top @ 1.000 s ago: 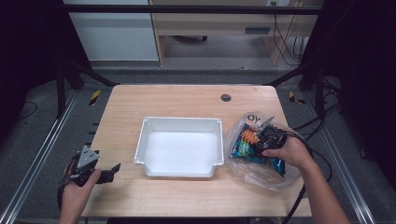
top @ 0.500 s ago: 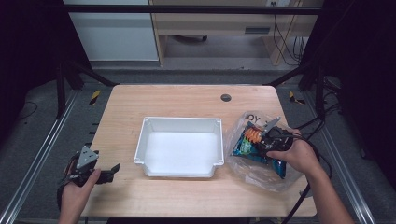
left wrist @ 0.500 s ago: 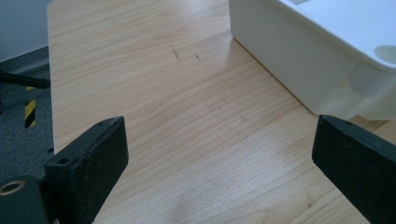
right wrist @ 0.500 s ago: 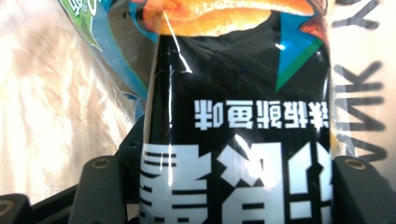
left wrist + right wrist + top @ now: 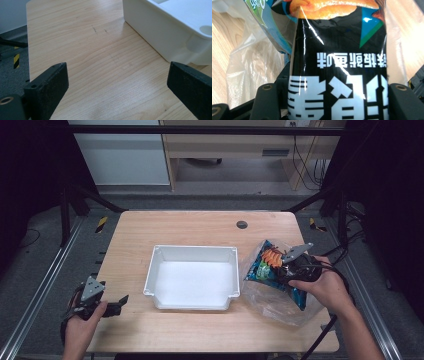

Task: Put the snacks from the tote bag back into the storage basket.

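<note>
Right gripper (image 5: 287, 270) has just closed on the snack packet (image 5: 272, 269) above the clear bag (image 5: 280, 302); left gripper (image 5: 117, 304) gapes empty over the bench (image 5: 200, 227).

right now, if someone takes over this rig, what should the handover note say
Right claw: shut on the snack bag, its jaws having just closed, bag raised partly out of the clear plastic bag at the table's right.
Left claw: open, nothing between its jaws, near the table's front left edge.
White bin: mid-table, nothing in it.
Done: snack bag gripped.
Left: probably free it from the plastic and place it in the bin.
</note>
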Demonstrator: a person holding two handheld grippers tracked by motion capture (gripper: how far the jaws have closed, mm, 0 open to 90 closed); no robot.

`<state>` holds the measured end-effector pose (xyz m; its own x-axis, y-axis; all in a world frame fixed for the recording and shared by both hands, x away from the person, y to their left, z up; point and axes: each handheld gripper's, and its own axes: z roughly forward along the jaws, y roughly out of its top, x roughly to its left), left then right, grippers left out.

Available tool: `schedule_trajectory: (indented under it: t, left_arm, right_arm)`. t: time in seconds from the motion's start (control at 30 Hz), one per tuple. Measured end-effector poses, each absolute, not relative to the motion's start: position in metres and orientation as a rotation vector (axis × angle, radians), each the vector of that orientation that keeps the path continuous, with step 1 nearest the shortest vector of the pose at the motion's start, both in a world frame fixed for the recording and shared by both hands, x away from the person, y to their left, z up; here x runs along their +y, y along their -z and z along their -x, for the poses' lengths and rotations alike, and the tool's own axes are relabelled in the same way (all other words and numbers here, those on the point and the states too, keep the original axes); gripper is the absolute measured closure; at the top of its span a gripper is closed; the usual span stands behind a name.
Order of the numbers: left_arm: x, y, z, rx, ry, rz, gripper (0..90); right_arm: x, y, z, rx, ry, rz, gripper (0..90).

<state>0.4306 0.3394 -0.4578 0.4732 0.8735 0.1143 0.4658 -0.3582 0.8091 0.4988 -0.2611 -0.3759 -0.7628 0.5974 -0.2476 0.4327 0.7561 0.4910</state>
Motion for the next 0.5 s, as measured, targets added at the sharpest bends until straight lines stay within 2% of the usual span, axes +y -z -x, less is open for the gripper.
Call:
schedule_trajectory:
  t: [0.5]
  left_arm:
    - [0.338, 0.458, -0.431, 1.099, -0.713, -1.997, 3.3]
  right_arm:
    - [-0.257, 0.354, -0.496, 2.488, -0.651, -0.79, 40.4]
